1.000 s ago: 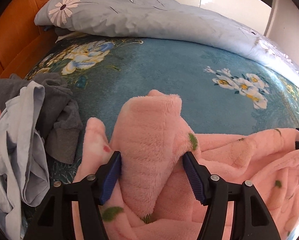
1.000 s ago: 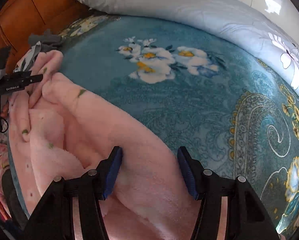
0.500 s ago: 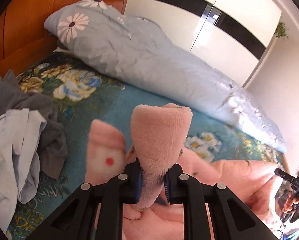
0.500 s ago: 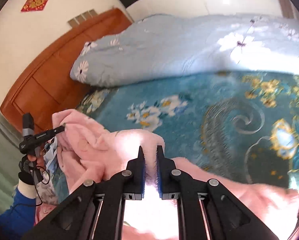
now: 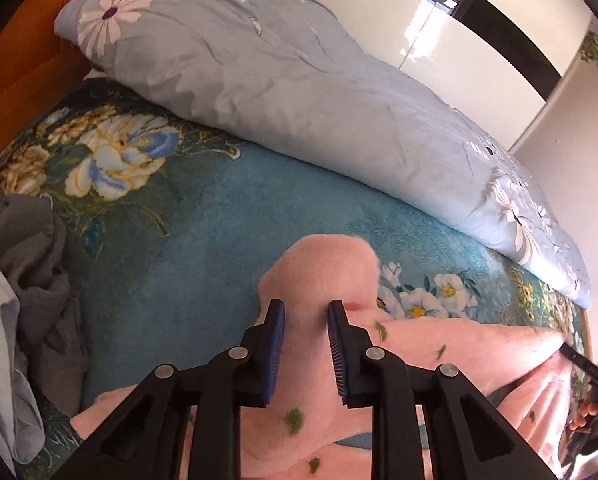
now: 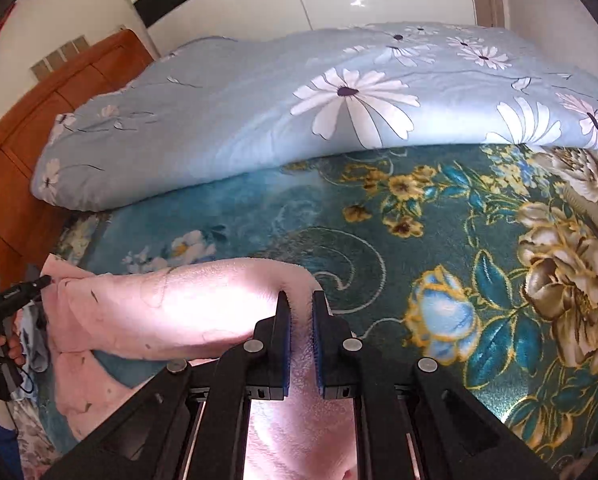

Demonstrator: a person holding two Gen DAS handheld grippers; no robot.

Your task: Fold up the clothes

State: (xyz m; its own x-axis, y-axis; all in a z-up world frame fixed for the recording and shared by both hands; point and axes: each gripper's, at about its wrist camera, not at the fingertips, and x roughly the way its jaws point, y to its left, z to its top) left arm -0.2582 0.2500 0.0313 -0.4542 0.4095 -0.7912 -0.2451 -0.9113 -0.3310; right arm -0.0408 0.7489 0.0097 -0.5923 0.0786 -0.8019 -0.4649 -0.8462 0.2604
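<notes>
Both jaws pinch the pink fleece garment (image 6: 167, 304) — its top edge seemingly stretched level between left gripper (image 5: 305, 322) and right gripper (image 6: 300, 312).

Left gripper (image 5: 305, 342) clamped on pink garment (image 5: 327, 276); right gripper (image 6: 300, 334) likewise pinching it; both raised.

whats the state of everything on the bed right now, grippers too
left gripper: shut on pink fleece garment, a bunched corner poking up past the fingers
right gripper: shut on the garment's other end
pink fleece garment: held at both ends, upper edge stretched between the grippers
grey clothes pile: crumpled, unfolded
light blue garment: crumpled beside the pile
floral duvet: heaped along the far side
teal blanket: spread flat
</notes>
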